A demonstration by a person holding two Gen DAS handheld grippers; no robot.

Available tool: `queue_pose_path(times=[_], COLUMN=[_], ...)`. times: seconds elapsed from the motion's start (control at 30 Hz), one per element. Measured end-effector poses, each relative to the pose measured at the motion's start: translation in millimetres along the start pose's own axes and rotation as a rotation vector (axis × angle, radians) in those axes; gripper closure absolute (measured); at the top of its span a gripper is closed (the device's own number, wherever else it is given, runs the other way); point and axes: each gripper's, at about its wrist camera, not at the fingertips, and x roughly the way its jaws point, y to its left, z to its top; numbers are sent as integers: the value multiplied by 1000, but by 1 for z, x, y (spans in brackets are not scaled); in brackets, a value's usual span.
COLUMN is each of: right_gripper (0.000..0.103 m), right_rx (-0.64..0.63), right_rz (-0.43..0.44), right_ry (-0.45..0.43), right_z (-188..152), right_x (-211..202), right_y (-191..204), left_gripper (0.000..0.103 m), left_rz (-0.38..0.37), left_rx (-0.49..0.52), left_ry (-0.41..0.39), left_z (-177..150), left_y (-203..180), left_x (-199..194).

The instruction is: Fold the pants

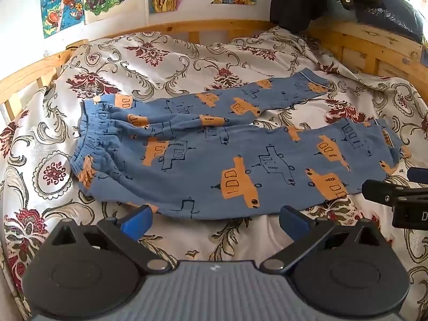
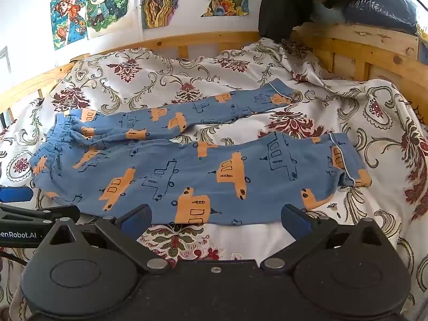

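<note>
The left tool (image 1: 215,220) has blue fingers (image 1: 136,220) on black arms, round silver pivot pins and a ribbed grey body. The right tool (image 2: 215,220) has the same blue fingers (image 2: 295,220) but a flat black body with one silver screw. White lettering "enRobot.AI" marks the left tool's side.

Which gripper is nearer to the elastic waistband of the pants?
Left. The left gripper hovers open by the near leg's edge, closer to the waistband. The right gripper, also open, sits further along toward the cuff.
</note>
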Motion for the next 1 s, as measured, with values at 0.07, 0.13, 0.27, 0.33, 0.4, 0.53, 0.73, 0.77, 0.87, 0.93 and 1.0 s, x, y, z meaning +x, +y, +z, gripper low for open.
queue_pose_path(times=[0.07,0.13,0.27,0.33,0.4,0.53,0.73,0.77,0.87,0.93,1.0], right_gripper=[1,1,1,1,1,1,1,1,1,1,1], right_rx=[-1,-2,-1,-1,-1,-1,-1,-1,-1,-1,-1], right_rz=[0,2,1,1,1,2,1,1,1,1,1], right_ry=[1,-1,0,0,0,0,1,2,0,1,1], right_z=[0,0,0,0,0,0,0,0,0,0,0], right_x=[0,0,0,0,0,0,0,0,0,0,0], right_y=[0,0,0,0,0,0,0,1,0,1,1], left_gripper=[0,0,0,0,0,0,0,0,0,0,0], left_rz=[-1,-2,3,2,3,4,6,6,7,8,8], left_rx=[-5,-9,-8,-8,-9,-10,-12,-12,-11,-10,-10], left_ry=[1,0,0,0,1,2,-3,-3,-3,-4,-4], left_z=[0,-1,-1,-1,0,0,0,0,0,1,1], left_y=[1,2,3,3,3,3,4,4,3,3,2], left_x=[0,0,1,0,0,0,0,0,0,0,0])
